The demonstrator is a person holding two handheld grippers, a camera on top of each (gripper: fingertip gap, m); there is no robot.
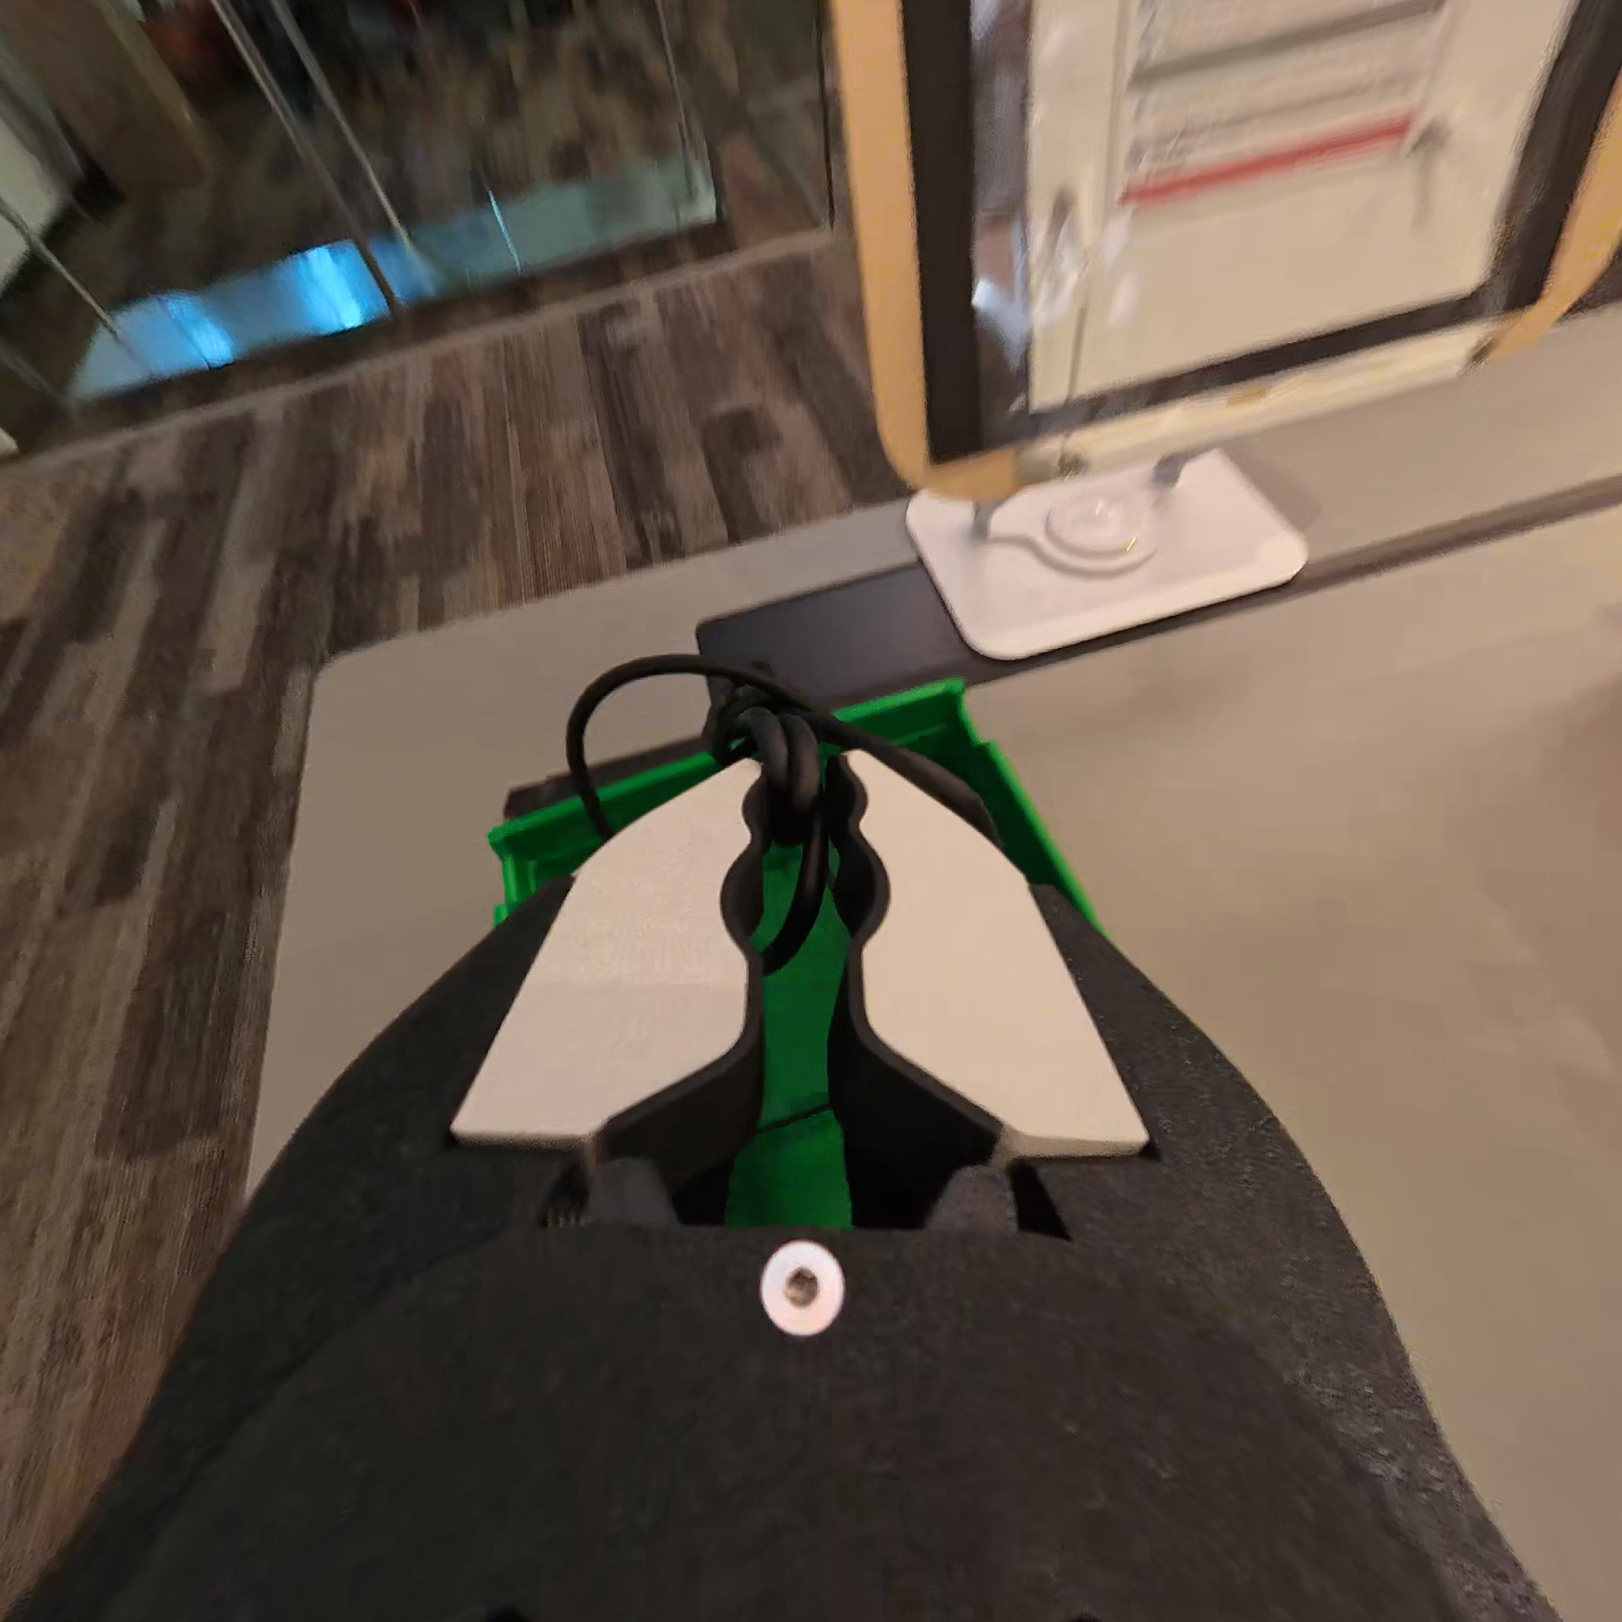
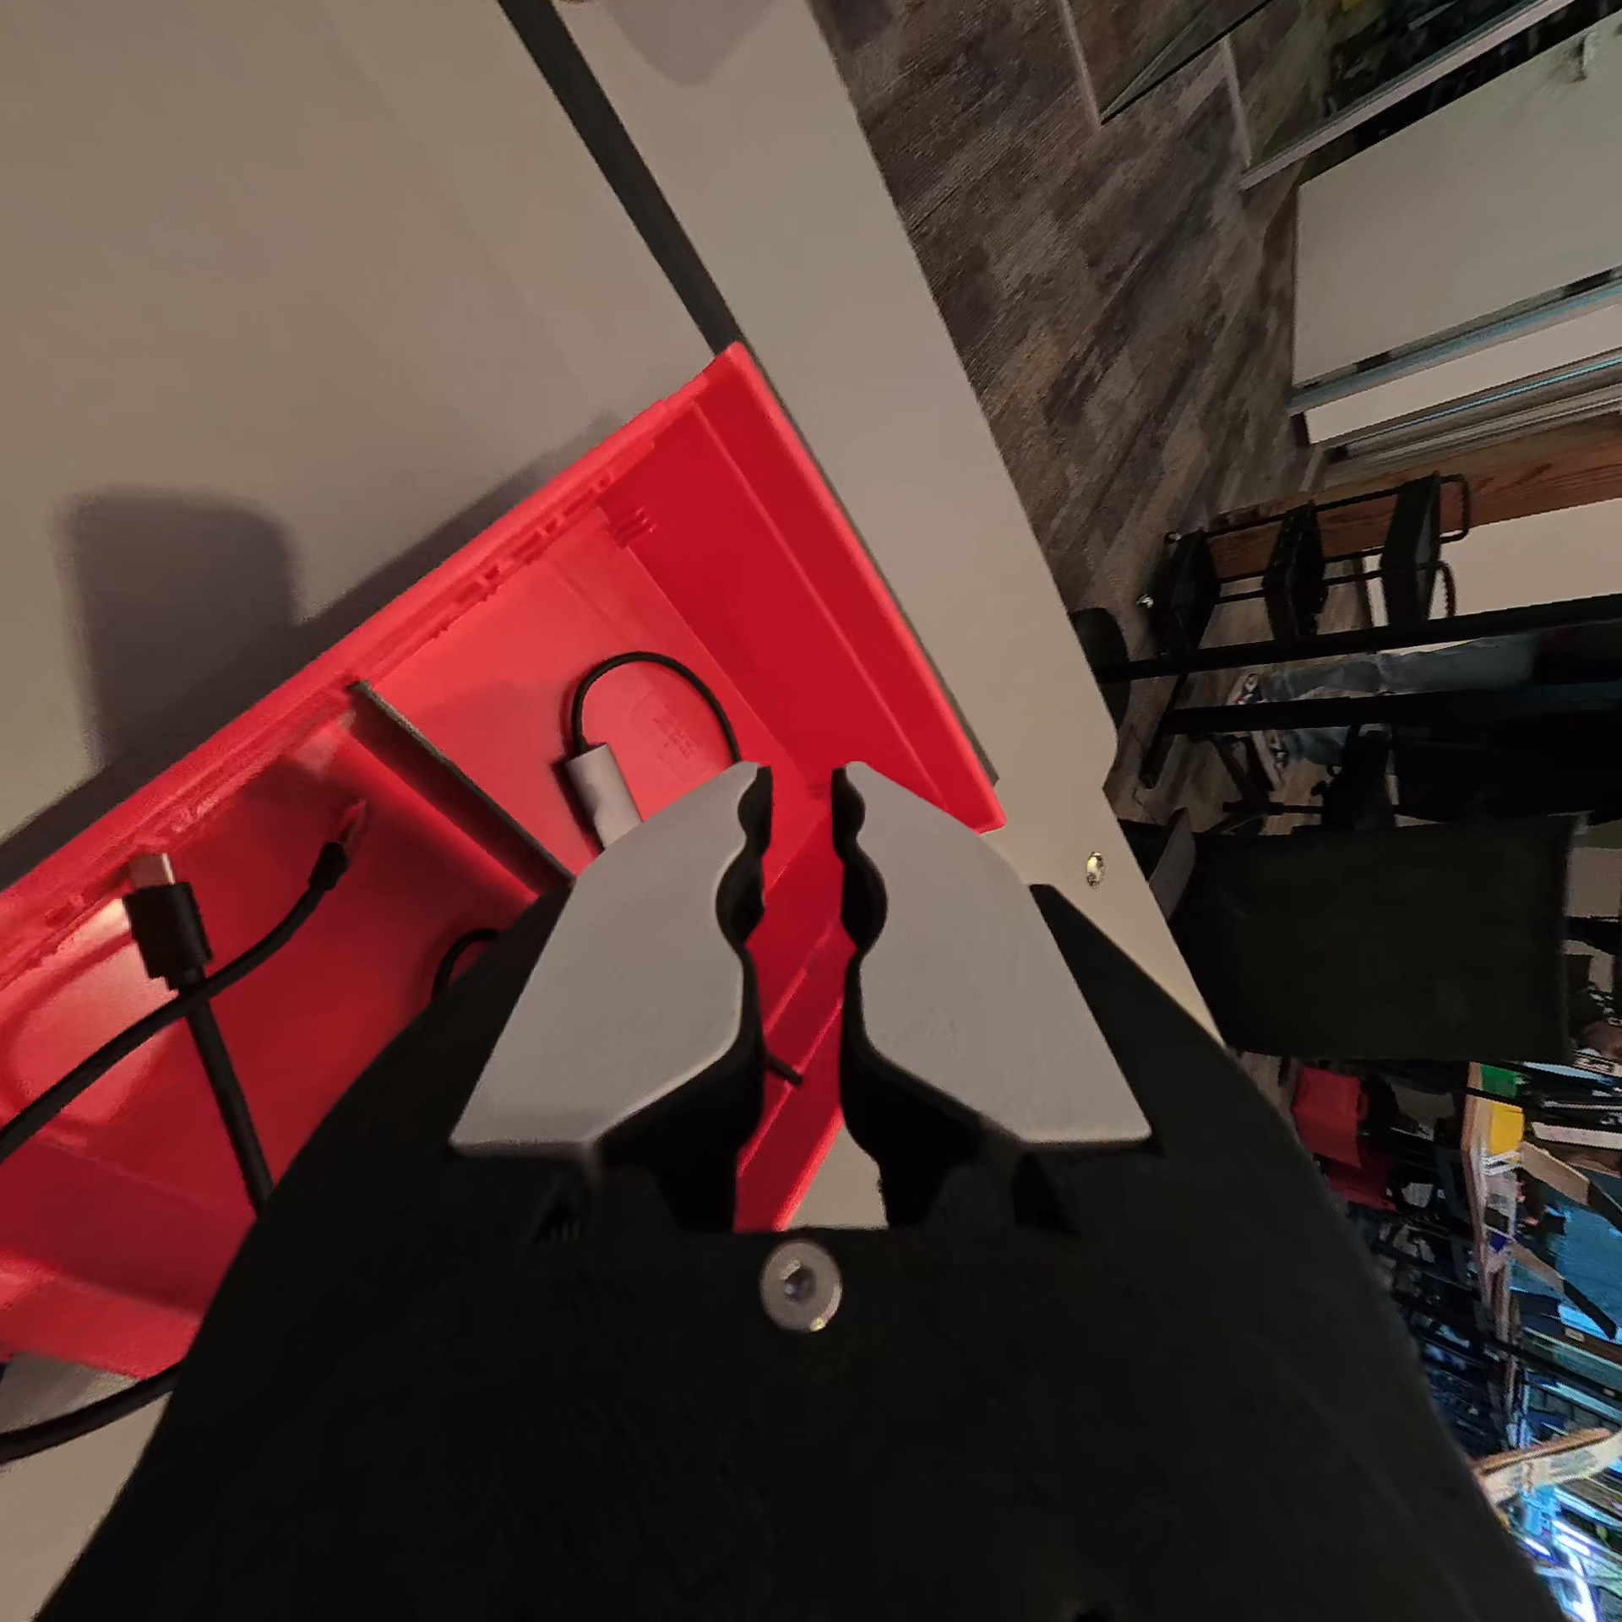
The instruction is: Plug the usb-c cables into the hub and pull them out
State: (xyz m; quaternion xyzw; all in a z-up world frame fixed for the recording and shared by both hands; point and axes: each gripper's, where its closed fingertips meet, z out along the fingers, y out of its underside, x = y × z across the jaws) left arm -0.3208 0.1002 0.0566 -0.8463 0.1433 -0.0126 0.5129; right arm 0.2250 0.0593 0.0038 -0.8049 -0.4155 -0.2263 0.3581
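Where the left wrist view looks forward along its own fingers: left gripper [image 1: 797, 777] with tips nearly together, clamped on a knotted bundle of black cable [image 1: 777, 746]; loops of the bundle standing up above the tips, one arc curling out to the left, one strand hanging down through the narrow gap between the pads; plug end not visible, so pointing direction of the connector cannot be told. Directly beneath and beyond the fingers, a green bin [image 1: 922, 737] on a grey table [image 1: 1273, 878], its long axis running left to right and slightly tilted in the frame. Farther off, a flat dark pad [image 1: 816, 641], then the white base [image 1: 1115, 562] of a stand bearing a tan-framed screen [image 1: 1229, 202], blurred. Patterned carpet [image 1: 263, 570] to the left of the table edge. As seen in the right wrist view, strongly rolled: right gripper [image 2: 800, 777] with fingers apart by a narrow gap and nothing between them, poised over a red bin [image 2: 790, 544] lying diagonally on the grey table. Inside the bin, a grey divider [image 2: 439, 746] separating two compartments; in the upper-right one, the silver hub [image 2: 597, 790], long axis diagonal, its short black lead looping above it, lower end hidden behind the left finger; in the lower-left one, a black USB-C cable [image 2: 167, 930] with metal plug pointing up toward the bin wall, crossed by a second black cable [image 2: 298, 904].
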